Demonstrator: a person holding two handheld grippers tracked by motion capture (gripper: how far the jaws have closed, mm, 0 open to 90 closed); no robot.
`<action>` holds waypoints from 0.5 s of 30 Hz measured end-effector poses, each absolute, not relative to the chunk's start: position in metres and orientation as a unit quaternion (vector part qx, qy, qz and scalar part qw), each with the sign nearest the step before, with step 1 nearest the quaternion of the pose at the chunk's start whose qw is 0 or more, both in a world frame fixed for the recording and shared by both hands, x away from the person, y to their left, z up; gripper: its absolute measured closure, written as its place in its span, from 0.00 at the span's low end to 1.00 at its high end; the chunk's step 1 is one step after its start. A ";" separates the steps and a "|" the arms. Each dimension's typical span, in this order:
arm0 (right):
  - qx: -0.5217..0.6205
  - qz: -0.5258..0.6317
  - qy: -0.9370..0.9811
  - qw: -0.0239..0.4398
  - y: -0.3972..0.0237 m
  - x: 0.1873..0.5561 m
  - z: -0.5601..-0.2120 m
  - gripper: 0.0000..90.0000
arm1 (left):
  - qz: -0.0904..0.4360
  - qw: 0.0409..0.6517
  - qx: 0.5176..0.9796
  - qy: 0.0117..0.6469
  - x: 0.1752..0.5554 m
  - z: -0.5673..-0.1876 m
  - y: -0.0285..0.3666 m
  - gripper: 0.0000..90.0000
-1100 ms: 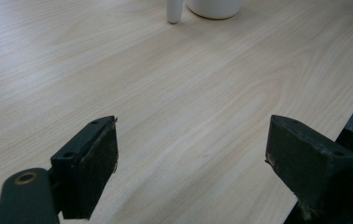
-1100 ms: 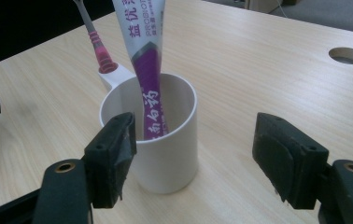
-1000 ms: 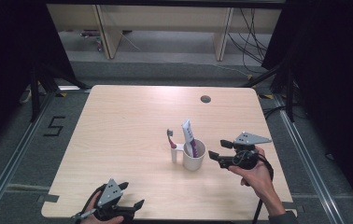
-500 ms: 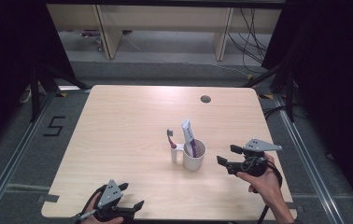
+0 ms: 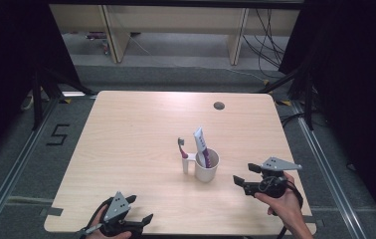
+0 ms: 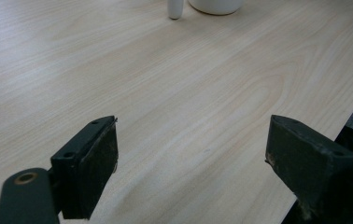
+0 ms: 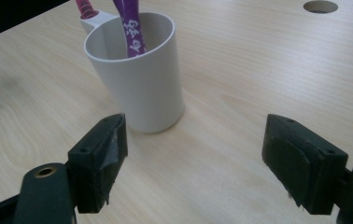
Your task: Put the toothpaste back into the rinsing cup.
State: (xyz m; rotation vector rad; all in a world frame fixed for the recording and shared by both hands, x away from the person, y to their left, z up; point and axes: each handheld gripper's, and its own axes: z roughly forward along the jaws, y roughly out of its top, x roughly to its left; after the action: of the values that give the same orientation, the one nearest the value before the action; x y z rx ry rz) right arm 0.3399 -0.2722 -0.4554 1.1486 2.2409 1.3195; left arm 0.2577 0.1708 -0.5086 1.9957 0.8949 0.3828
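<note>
Scene: a pale wooden table [image 5: 126, 149] with rounded corners and a round cable hole [image 5: 219, 105] near its far edge, seen from the high view.

Cup: a white plastic cup [image 5: 207, 166] with a side holder stands upright a little right of the table's middle, toward the near side. In the right gripper view its round wall [image 7: 139, 79] rises just beyond the jaws, resting flat on the wood.

Tube: a white and purple toothpaste tube [image 5: 201, 144] stands in the cup, leaning slightly and rising above the rim; its purple lower part [image 7: 131, 28] shows inside the cup in the right gripper view.

Toothbrush: a pink-handled toothbrush with a grey head [image 5: 181, 148] stands upright in the white holder on the cup's left side.

Right gripper: the black two-jaw right gripper [image 5: 242, 182], held in a hand [image 5: 281, 199], sits near the table's right near corner, just to the right of the cup and apart from it. Its jaws have just been opening and stand released and wide, with bare wood between them. The cup lies ahead of the left jaw, untouched.

Left gripper: the black left gripper [image 5: 139, 211] rests at the near edge, left of centre, well apart from the cup. Its jaws are spread wide and released over bare wood, with the cup's base [image 6: 216, 5] far off at the top of the left gripper view.
</note>
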 end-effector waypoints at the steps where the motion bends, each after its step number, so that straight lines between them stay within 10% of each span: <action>1: 0.402 0.457 0.781 0.142 -0.273 0.337 -0.456 0.26 | 0.157 0.438 0.810 0.358 0.258 -0.508 0.172 0.18; 15: 0.408 0.460 0.776 0.137 -0.275 0.316 -0.468 0.23 | 0.152 0.448 0.803 0.364 0.257 -0.509 0.171 0.18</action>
State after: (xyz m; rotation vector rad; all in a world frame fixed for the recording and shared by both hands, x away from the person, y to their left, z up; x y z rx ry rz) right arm 0.3155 -0.2748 -0.4684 1.1798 2.2467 1.3322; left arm 0.2573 0.1708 -0.5092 1.9868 0.9002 0.3755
